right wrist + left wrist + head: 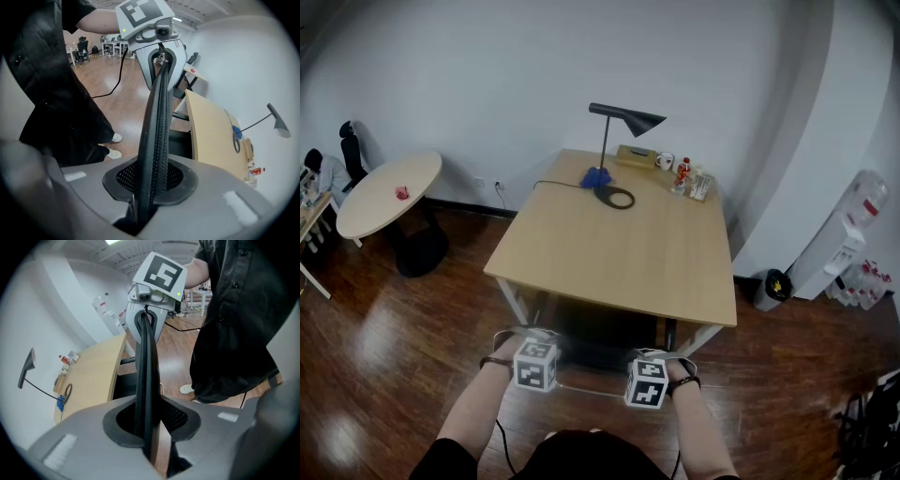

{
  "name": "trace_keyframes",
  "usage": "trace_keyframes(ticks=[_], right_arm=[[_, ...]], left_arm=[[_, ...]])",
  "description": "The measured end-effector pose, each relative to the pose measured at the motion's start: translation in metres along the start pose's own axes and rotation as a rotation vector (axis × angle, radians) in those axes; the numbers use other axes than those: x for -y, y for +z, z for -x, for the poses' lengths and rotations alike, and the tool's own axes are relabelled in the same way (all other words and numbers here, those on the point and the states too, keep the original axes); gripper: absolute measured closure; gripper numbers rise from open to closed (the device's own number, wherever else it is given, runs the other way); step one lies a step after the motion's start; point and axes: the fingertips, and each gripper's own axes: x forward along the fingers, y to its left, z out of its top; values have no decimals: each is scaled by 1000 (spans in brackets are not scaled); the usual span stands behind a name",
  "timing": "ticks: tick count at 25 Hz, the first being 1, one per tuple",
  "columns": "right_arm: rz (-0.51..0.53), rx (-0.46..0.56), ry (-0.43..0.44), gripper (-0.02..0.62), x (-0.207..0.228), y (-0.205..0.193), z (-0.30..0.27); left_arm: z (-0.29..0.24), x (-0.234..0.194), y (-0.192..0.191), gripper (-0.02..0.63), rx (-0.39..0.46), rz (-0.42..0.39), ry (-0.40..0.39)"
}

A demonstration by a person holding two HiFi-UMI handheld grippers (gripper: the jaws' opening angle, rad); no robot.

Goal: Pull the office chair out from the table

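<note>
**Chair.** The chair [595,345] stands at the near edge of the table [619,253]. Its dark seat is under the tabletop, and the top rim of its back lies just clear of that edge, on the person's side.

**Left gripper.** The left gripper [537,339] is set on the left part of the back's top rim and points steeply down. In the left gripper view its grey fingers [70,437] pinch the black mesh rim, one on each side. The rim runs from there straight to the other gripper.

**Right gripper.** The right gripper [659,358] is set on the right part of the same rim, well apart from the left one. In the right gripper view its fingers [225,187] are likewise closed on the mesh rim, with the rim filling the gap between them.

**Table.**
- A black lamp [628,117] stands at the far side, its ring base resting on the top.
- A blue object [597,176] lies just left of the base.
- A white mug [664,161] and a red bottle [682,172] stand near the far right corner.
- The near half is bare wood.

**Surroundings.**
- A round table [392,192] stands to the far left on the wooden floor [412,356].
- A bin [769,289] sits against the wall to the right of the table.
</note>
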Motion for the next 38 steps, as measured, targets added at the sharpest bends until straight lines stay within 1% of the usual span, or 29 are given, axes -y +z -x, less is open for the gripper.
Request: trace_keyframes(ticks=[4,8,12,14,34,38], right_arm=[[-6,0,6,515,-13,3,3],[-22,-10,8,514,-27,6,7],[-42,-17,-7,512,-39,9,6],[-44,-16,1,512,-48,11,8],[-67,-30,6,509,-110,27,19],[-78,-25,22,508,-122,32,23]], left_arm=[[4,13,2,514,2,9,-11],[8,25,3,514,1,0,-18],[13,40,2,514,0,-12,-32],[15,47,3,514,0,-12,-36],[35,111,9,514,9,-18,-49],[38,120,11,514,12,-19,-53]])
